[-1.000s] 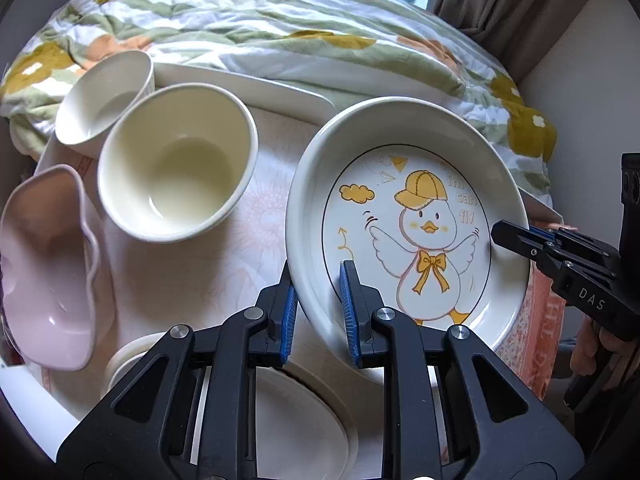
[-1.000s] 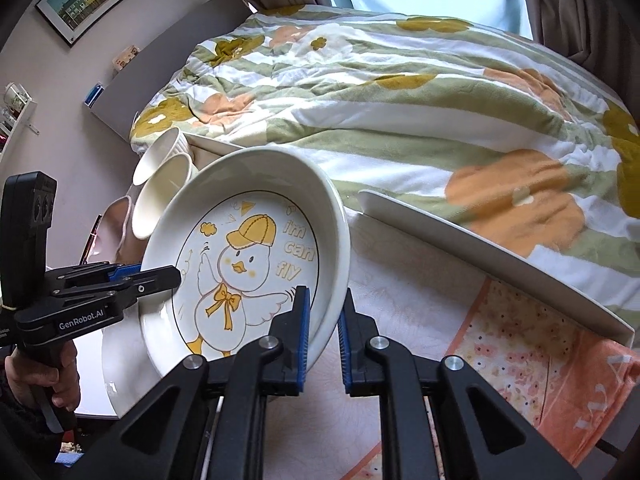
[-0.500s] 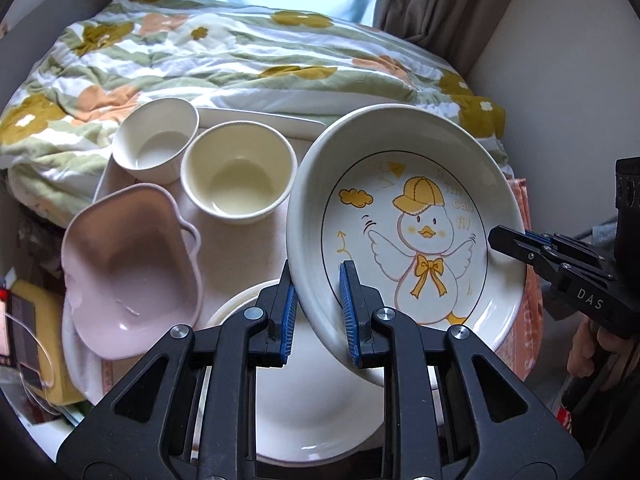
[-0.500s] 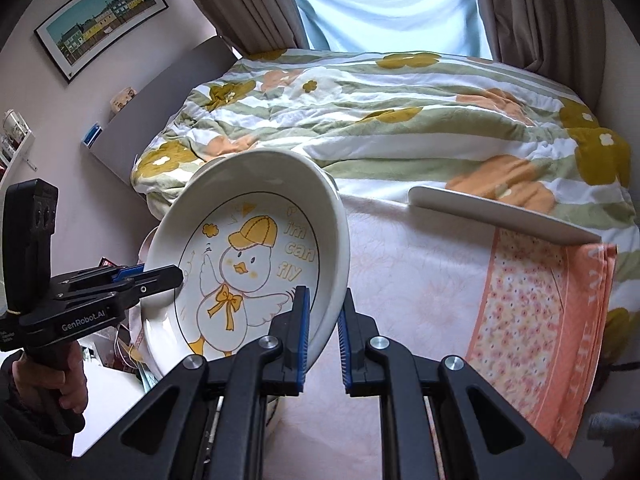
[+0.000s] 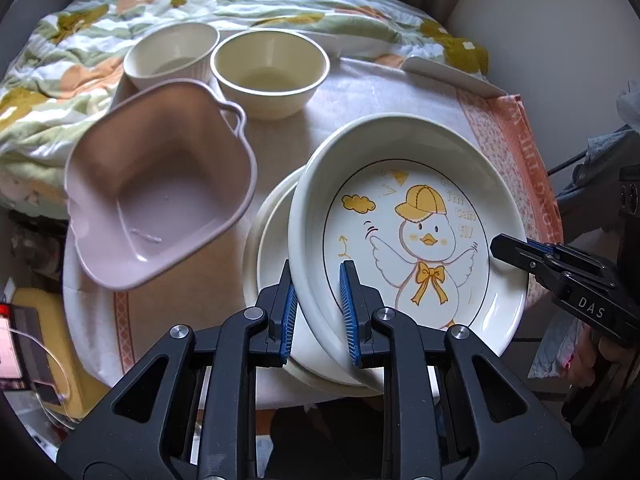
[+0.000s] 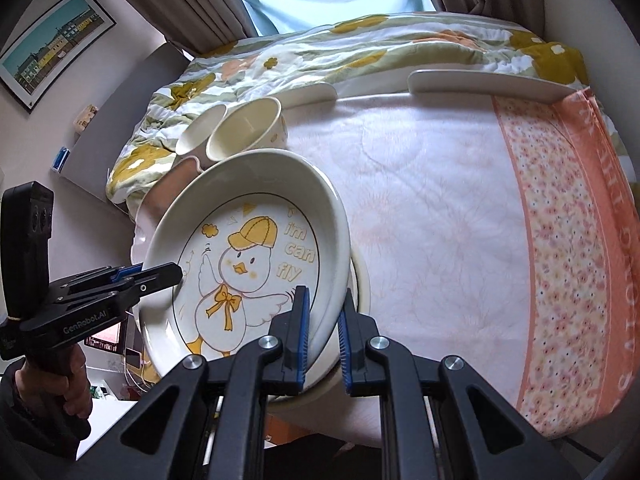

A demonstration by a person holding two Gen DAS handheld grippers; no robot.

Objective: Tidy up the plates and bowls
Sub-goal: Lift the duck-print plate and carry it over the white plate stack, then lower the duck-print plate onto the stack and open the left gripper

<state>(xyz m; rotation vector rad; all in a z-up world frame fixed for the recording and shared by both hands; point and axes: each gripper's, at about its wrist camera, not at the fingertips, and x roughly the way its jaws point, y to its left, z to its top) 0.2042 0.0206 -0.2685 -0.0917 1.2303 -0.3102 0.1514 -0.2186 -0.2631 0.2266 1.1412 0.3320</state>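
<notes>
A white deep plate with a yellow-capped duck drawing is held between both grippers. My left gripper is shut on its near-left rim, and my right gripper is shut on its opposite rim. The duck plate sits tilted just over a plain white plate that lies on the table. A pink handled bowl lies to the left. Two cream bowls, one ribbed and one smooth, stand behind it.
The table has a white cloth with an orange flowered border. White raised edges line its far side, with a flowered quilt on a bed beyond. Clutter lies off the left edge.
Both grippers have carried the duck plate back toward the near table edge and down, over the plain white plate. The bowls now lie farther away.
</notes>
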